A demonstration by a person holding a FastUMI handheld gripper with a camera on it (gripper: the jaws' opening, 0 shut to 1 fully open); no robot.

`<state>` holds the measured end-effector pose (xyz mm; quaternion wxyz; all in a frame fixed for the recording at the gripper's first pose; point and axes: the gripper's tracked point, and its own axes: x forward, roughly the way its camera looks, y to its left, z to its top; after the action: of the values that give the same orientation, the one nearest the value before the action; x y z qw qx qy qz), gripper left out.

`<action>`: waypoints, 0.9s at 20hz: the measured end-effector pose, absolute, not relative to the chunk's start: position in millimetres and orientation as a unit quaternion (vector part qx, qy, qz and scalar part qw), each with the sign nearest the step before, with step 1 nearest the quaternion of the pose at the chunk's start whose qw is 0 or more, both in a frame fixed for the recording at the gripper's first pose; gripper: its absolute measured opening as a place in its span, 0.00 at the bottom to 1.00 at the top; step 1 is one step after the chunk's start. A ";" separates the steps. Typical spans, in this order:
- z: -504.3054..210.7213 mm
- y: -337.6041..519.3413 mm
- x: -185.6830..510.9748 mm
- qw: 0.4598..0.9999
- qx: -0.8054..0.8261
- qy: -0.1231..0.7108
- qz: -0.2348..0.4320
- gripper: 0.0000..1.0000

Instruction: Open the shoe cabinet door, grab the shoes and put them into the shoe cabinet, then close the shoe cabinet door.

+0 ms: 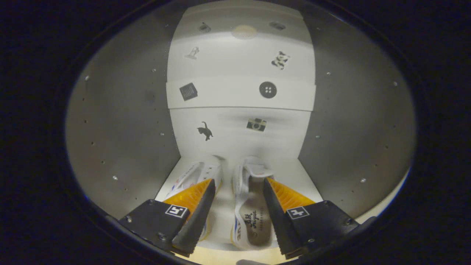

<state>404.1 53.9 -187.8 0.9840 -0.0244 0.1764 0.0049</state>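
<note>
I look into the open shoe cabinet, whose white floor [296, 180] carries a pair of white shoes side by side, toes toward the back wall. The left shoe [204, 172] lies partly under one finger. The right shoe [252, 221] shows its insole and tongue, and its outer side is covered by the other finger. My gripper [239, 182] is open. Its fingers straddle the shoes' two inner sides without pressing on them.
A white shelf [228, 92] crosses the cabinet above the shoes, with another level higher up. The back wall [235, 132] bears small stickers. Grey side walls [121, 129] [357, 129] with rows of holes close in on both sides. The cabinet's pale front edge [220, 255] runs beneath the fingers.
</note>
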 end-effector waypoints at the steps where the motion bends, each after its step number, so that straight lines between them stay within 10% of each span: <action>1: -184.4 53.2 391.0 0.985 -0.024 0.172 0.004 0.83; 7: -173.0 66.4 286.7 0.991 -0.049 0.121 0.024 1.00; 18: -129.6 40.8 -12.4 0.998 -0.008 0.028 0.050 1.00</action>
<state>-12.4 40.8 -129.6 0.9984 -0.0081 0.0278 0.0496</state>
